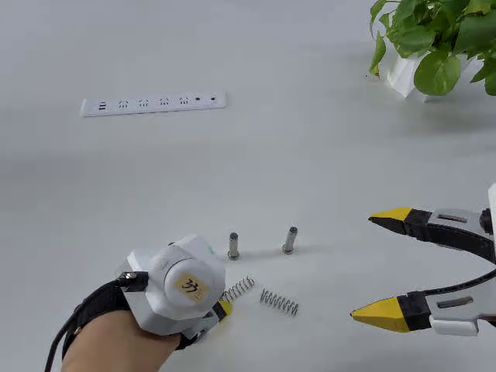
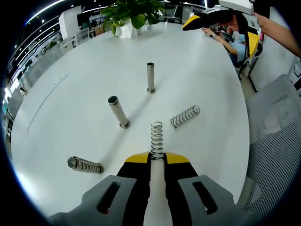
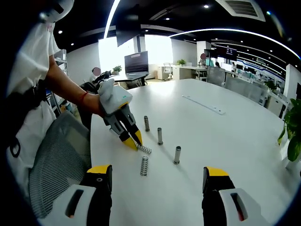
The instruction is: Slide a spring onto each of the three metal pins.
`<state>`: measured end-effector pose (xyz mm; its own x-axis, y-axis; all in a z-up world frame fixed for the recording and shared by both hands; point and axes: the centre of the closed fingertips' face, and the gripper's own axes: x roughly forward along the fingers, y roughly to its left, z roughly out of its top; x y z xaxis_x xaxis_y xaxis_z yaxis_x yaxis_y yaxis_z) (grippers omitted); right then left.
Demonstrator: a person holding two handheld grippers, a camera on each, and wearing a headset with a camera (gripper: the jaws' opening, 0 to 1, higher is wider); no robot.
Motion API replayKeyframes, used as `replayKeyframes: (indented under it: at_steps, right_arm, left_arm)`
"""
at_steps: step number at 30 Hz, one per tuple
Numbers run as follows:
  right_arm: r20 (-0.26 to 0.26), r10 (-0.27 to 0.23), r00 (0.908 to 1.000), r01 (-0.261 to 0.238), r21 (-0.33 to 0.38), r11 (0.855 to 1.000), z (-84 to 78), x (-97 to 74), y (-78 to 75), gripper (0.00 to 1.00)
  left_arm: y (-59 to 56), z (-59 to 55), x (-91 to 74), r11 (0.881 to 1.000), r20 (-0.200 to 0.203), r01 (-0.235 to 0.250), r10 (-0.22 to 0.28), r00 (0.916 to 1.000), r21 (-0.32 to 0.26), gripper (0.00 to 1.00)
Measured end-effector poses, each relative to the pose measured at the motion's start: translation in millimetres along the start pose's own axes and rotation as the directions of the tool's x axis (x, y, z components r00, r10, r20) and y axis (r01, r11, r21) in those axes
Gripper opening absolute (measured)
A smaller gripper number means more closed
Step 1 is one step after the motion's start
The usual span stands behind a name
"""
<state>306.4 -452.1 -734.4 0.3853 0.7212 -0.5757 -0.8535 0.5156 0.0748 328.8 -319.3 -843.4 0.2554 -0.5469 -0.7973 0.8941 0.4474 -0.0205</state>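
While sprung pin (image 2: 84,165) is done, near pin (image 2: 118,112) and far pin (image 2: 150,77) beyond it stand bare; left gripper (image 2: 156,156) clamps a spring (image 2: 156,136) near it (second spring (image 2: 185,116) lies loose), right gripper (image 1: 363,266) gapes.

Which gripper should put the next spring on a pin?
Left. The left gripper holds a spring, with a bare pin close ahead; the right gripper is open and empty.
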Motion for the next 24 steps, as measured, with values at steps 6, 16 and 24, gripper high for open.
replayKeyframes:
  at_steps: [6, 16, 24]
  right_arm:
    - [-0.012, 0.008, 0.9999, -0.008, -0.001, 1.000, -4.3, 2.7, 2.8, 0.80]
    - [-0.022, 0.011, 0.9997, -0.011, 0.003, 1.000, -8.2, 3.5, 3.7, 0.82]
    - [-0.019, 0.016, 0.9997, -0.016, -0.011, 1.000, -0.7, 3.2, 5.6, 0.80]
  left_arm:
    - [1.1, -3.1, -2.2, 1.000, -0.002, -0.001, 0.001, 1.0000, 0.007, 0.07]
    - [2.6, -4.4, -8.6, 1.000, 0.028, 0.007, -0.006, 0.9996, -0.027, 0.07]
    - [-3.4, 0.8, -18.1, 0.999, 0.074, 0.026, -0.022, 0.9970, -0.048, 0.07]
